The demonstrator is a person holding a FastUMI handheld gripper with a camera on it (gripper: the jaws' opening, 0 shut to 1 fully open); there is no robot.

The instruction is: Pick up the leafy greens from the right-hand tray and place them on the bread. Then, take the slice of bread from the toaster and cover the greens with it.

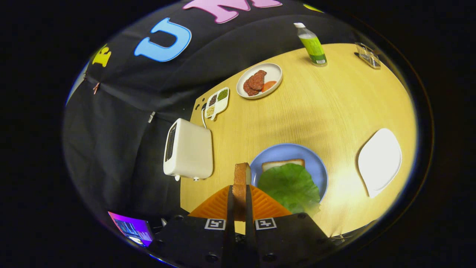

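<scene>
Between the two fingers, a slice of bread [241, 188] is standing on edge, its browned crust facing the camera; the gripper [240, 208] is closing on it from both sides, so that both fingers are pressing its flat faces. Its lower part is being hidden by the fingers and the gripper body, so its full outline cannot be made out. Just ahead of the fingers and slightly to their right, a blue plate [282, 150] is resting on the wooden table [334, 108]. On this plate a second slice of bread [282, 164] is lying flat, with the leafy greens [290, 186] spreading over most of it; only a strip along its far edge is showing. The greens are appearing pale green, broad and wrinkled, and their near edge is overhanging the plate rim beside the gripper body. Left of the plate, a white toaster [189, 150] is standing at the table edge, its slot too dark to see into. Right of the plate, a white tray [380, 160] is lying bare. Farther on, a small divided dish [217, 103] is holding grains too small to identify, and a white plate of sliced meat [259, 80] is sitting beyond it. At the far edge, a green bottle [312, 44] and a clear object [368, 55], hard to make out, are standing.
</scene>
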